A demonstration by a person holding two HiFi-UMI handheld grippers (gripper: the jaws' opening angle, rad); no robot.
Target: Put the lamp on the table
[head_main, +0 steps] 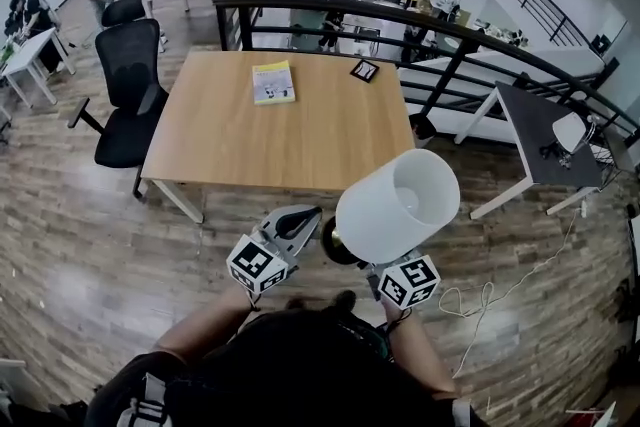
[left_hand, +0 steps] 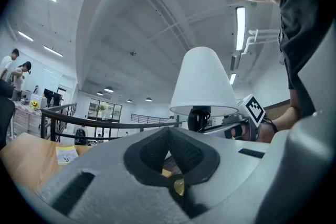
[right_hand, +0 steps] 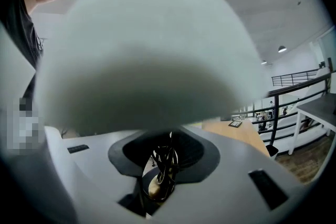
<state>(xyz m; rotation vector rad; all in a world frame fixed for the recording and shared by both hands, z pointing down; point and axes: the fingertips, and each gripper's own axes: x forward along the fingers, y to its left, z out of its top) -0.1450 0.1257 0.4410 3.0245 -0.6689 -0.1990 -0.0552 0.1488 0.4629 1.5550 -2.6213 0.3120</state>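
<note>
The lamp has a white shade (head_main: 398, 205) and a dark round base (head_main: 336, 244). It hangs tilted in the air over the wood floor, in front of the wooden table (head_main: 230, 140). My right gripper (right_hand: 166, 168) is shut on the lamp's thin dark stem (right_hand: 167, 157), under the shade (right_hand: 152, 44). In the head view only its marker cube (head_main: 408, 282) shows beneath the shade. My left gripper (head_main: 304, 218) is shut, with nothing held, just left of the base. From it the lamp (left_hand: 203, 84) shows upright to the right.
On the table lie a yellow-green booklet (head_main: 273, 82) and a small black item (head_main: 364, 70). A black office chair (head_main: 128, 90) stands at its left. A curved black railing (head_main: 440, 25) runs behind. A dark desk (head_main: 545, 140) is at right, and a white cable (head_main: 505, 293) lies on the floor.
</note>
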